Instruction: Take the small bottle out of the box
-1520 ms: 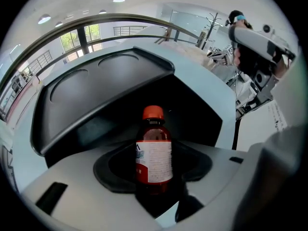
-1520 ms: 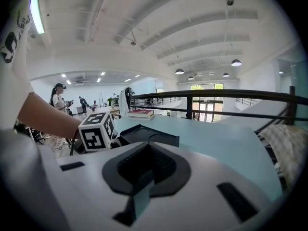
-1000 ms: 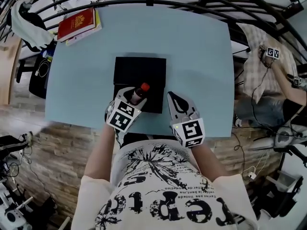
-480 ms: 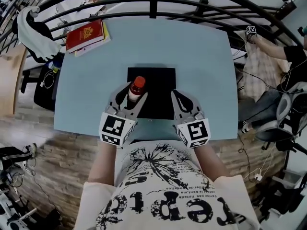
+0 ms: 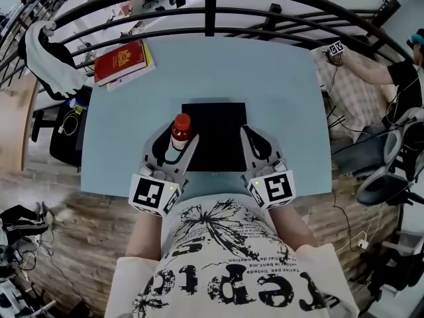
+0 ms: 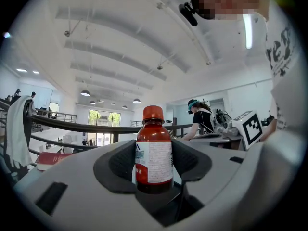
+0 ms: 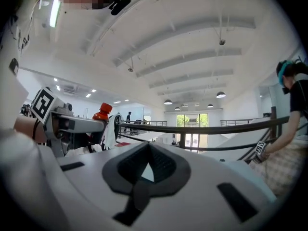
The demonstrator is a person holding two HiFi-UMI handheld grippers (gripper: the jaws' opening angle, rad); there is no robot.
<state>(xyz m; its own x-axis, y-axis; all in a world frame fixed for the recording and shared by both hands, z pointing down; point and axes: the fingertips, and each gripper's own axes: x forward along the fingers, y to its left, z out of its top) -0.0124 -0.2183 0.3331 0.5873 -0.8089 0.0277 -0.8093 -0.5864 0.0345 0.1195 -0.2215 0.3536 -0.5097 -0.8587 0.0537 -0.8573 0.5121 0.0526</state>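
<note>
Small bottle point(image 5: 180, 130) pinched upright in the left gripper point(image 5: 173, 142), at frame centre over the left edge of the black box point(image 5: 222, 138).

The step looks to be carrying the bottle clear. It is best done by holding it vertical, moving it sideways past the box wall, and only then lowering it onto bare pale-blue table point(image 5: 265, 78). The dark, ribbed jaw pads squeeze the white paper label from both sides. That is a better hold than the glossy amber-brown body, which may slip. The bottle is a smooth cylinder with rounded shoulders and a ridged orange-red screw cap. The box is matte, square and flat-sided. The right gripper point(image 5: 252, 138), just right of centre beside the box's right edge, has its jaws pressed together with nothing between them.
</note>
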